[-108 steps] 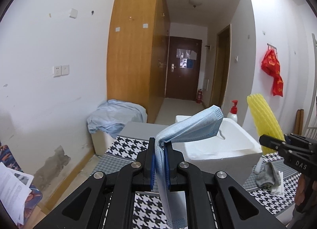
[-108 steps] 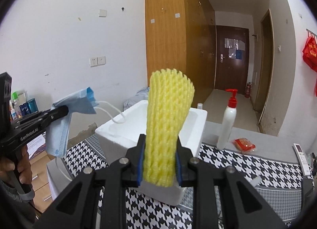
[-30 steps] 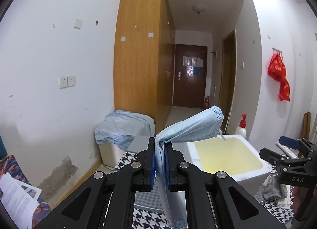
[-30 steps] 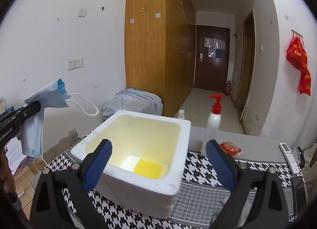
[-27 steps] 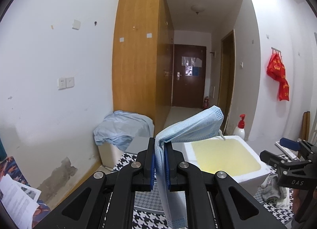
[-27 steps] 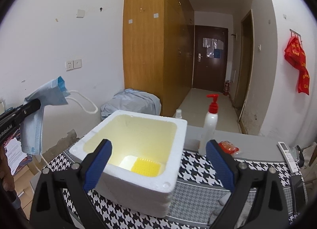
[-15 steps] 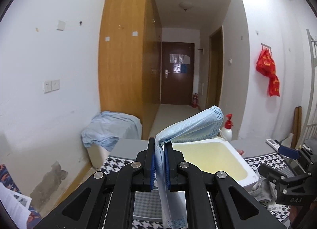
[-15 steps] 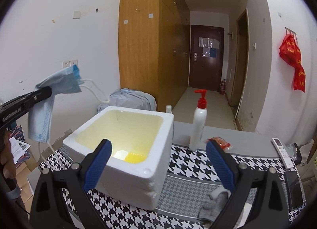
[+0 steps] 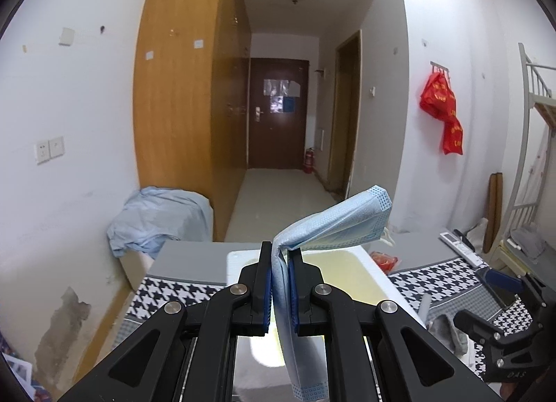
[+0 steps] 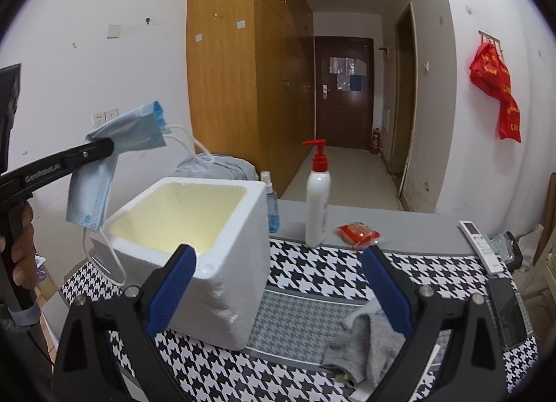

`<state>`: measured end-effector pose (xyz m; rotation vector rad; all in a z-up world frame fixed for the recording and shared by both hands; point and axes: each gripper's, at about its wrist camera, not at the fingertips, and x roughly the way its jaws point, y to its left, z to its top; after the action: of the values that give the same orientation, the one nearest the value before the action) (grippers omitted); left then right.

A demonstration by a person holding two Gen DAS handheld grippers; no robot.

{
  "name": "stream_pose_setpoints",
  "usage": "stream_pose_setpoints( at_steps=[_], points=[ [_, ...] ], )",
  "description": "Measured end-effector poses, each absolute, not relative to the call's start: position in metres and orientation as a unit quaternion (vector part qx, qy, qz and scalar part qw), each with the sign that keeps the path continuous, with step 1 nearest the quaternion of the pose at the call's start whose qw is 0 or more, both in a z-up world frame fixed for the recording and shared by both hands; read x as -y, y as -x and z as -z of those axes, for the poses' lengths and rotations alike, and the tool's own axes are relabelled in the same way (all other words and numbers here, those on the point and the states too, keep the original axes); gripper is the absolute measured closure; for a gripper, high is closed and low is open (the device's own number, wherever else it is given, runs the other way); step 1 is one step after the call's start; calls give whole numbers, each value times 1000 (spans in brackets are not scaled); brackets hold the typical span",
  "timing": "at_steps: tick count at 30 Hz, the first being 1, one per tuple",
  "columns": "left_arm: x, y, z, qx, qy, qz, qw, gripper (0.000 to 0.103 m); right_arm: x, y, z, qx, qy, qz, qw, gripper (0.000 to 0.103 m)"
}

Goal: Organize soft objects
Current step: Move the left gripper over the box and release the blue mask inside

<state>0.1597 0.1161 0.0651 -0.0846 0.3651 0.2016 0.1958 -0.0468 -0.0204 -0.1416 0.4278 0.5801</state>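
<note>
Now a creased blue face mask (image 9: 333, 228), white loops dangling, in the left tongs (image 9: 280, 289); right tongs (image 10: 278, 283) wide, empty.

The foam box (image 9: 236, 257) interior hides behind the mask (image 9: 333, 228)

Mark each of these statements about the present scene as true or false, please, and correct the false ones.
1. The left gripper is shut on the blue face mask. True.
2. The jaws of the right gripper grip the grey sock. False: they stand wide open and empty; the grey sock lies on the houndstooth cloth.
3. The white foam box has a lid on it. False: it is open at the top.
4. The pump bottle with the red top stands upright beside the box. True.
5. The mask already lies inside the box. False: it hangs in the air from the left gripper, near the box's rim.
</note>
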Motion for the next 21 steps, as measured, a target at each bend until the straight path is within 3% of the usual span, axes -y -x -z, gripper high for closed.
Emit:
stream_pose_setpoints(
  at_steps=[21],
  points=[
    [-118,-231,-24,-267,58,-89,958,94,65,-199,30,-224,74,-249,939,5]
  ],
)
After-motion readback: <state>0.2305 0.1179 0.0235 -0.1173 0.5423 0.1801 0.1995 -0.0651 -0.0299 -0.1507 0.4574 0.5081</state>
